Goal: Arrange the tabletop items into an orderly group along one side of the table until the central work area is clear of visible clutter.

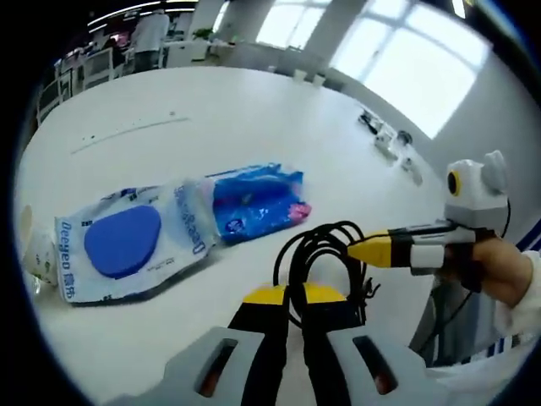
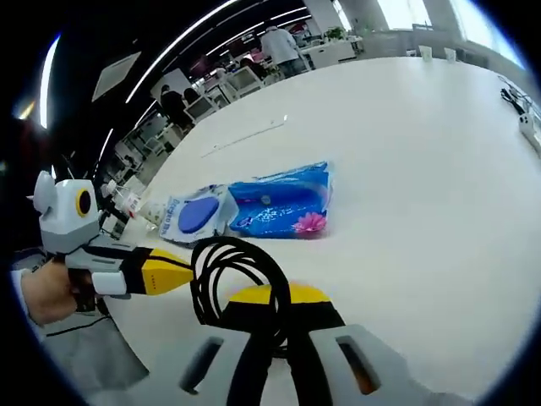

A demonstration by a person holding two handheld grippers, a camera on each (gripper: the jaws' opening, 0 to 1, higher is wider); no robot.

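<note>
Desk (image 1: 237, 110): white, smooth, round-edged, with a thin pale line on its far part.
Cable (image 1: 325, 254): black, glossy, coiled in loose loops; it lies near on the desk, right of the packs, between the two claws.
White pack (image 1: 131, 241): crinkly clear-and-white plastic, flat, with a blue oval showing through and blue lettering; it lies on the left of the desk.
Blue pack (image 1: 258, 201): soft wrinkled blue plastic with a pink flower print; it touches the white pack's right end.
Cup (image 1: 38, 254): small pale container at the desk's left edge, beside the white pack; I cannot tell what it holds.
Left claw (image 1: 292, 296): yellow-tipped black jaws close together, pinching a loop of the cable.
Right claw (image 2: 269, 298): yellow-tipped black jaws drawn together on the cable coil.
Far right edge: small dark and white items (image 1: 389, 139), too small to identify.
</note>
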